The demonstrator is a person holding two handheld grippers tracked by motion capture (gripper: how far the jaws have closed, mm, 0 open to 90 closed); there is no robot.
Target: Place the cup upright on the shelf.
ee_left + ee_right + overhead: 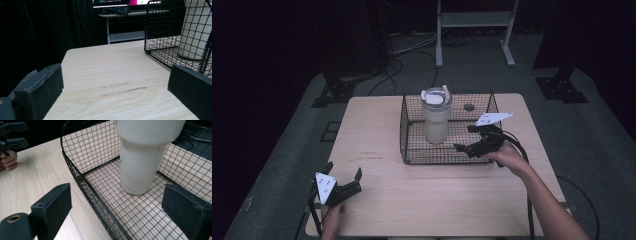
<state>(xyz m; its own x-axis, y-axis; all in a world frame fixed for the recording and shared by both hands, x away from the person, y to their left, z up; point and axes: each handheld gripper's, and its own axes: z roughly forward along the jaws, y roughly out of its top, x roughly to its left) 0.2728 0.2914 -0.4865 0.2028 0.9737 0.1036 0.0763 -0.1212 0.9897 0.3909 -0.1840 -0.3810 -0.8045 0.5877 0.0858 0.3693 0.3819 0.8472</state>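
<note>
A cream tumbler (436, 117) with a lid stands upright in the left half of a black wire basket (412, 150) at the table's back middle. My right gripper (466, 138) hovers open over the basket's front right part, right of the tumbler. In the right gripper view its jaws straddle the basket's front rim (82, 182), with the tumbler (142, 157) just ahead and nothing between them. My left gripper (344, 170) rests open near the table's front left corner, far from the basket. Ahead of it lie bare tabletop, the basket (162, 37) and the tumbler (195, 30) at right.
The wooden table (377, 125) has a small round hole (469, 107) behind the basket. Cables (402, 60) and a white desk frame (472, 20) are on the dark floor beyond. The left hand with its gripper (10, 137) appears far off in the right gripper view.
</note>
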